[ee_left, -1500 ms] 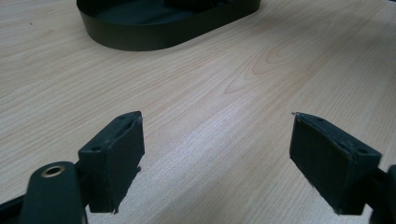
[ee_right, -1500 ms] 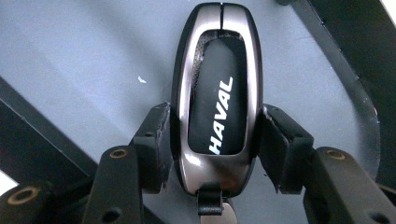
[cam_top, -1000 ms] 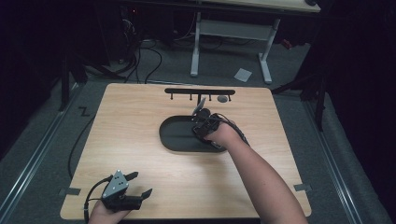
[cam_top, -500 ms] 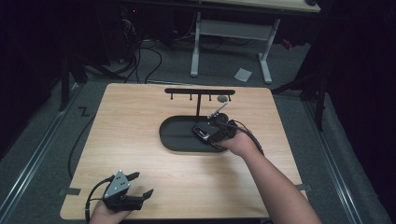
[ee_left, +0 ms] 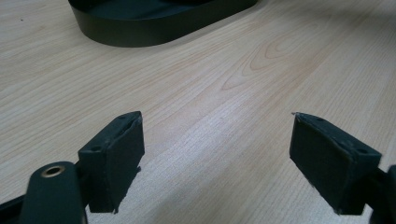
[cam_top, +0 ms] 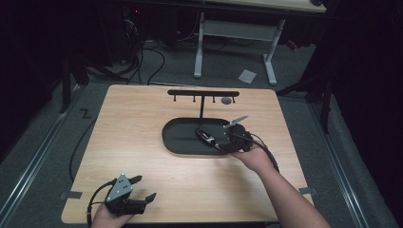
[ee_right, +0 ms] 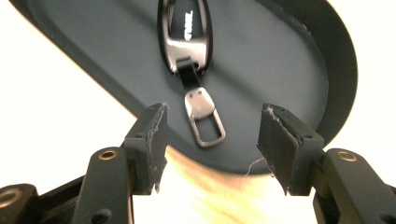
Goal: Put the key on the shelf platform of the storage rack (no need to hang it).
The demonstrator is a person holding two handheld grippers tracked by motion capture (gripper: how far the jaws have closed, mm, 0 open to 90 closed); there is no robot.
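From above, my right gripper [cam_top: 227, 134] sits at the right end of the black oval tray [cam_top: 180, 145], which lies at the middle of the wooden table [cam_top: 142, 166]. A key fob [cam_top: 205, 135] with a metal clip lies flat inside the tray, just in front of the jaws and apart from them. Behind the tray stands a black T-shaped rack [cam_top: 203, 94] with small pegs and a grey round piece hanging at its right end. My left gripper [cam_top: 127, 192] rests near the table's front left corner, well apart from the tray.

Left gripper view — my two black pads [ee_left: 114, 158] stand wide apart over bare wood grain, nothing between them. The tray's wall [ee_left: 154, 28] shows at the top edge.

Right gripper view — my jaws stand part open and have just been closing a little; they hold nothing. The key fob [ee_right: 186, 28] lies on the tray floor [ee_right: 261, 60] ahead, and its silver clip [ee_right: 204, 116] points back toward the gap between the pads [ee_right: 152, 140], touching neither.
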